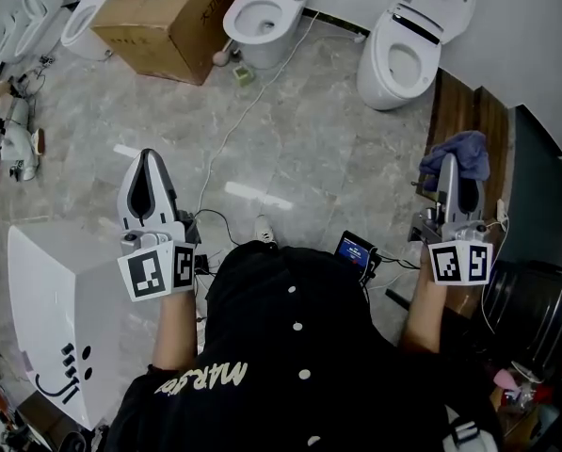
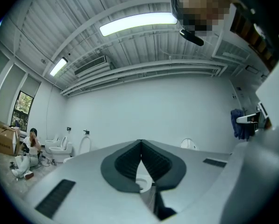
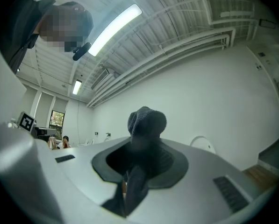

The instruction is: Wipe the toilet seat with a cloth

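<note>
The blue cloth [image 1: 461,152] is bunched at the tip of my right gripper [image 1: 448,166], which is shut on it, out at the right above a wooden ledge. In the right gripper view the cloth [image 3: 146,121] bulges above the jaws and a tail of it hangs down between them. My left gripper [image 1: 149,158] is held over the floor at the left with its jaws shut and nothing in them [image 2: 140,143]. A white toilet [image 1: 405,45] with its lid raised stands ahead at the upper right, well apart from both grippers.
A second toilet [image 1: 264,19] and a cardboard box [image 1: 165,15] stand at the back, with more toilets [image 1: 36,22] at the far left. A cable [image 1: 252,102] runs across the marble floor. A white case [image 1: 59,309] sits at the lower left, and a wooden ledge [image 1: 464,106] runs along the right.
</note>
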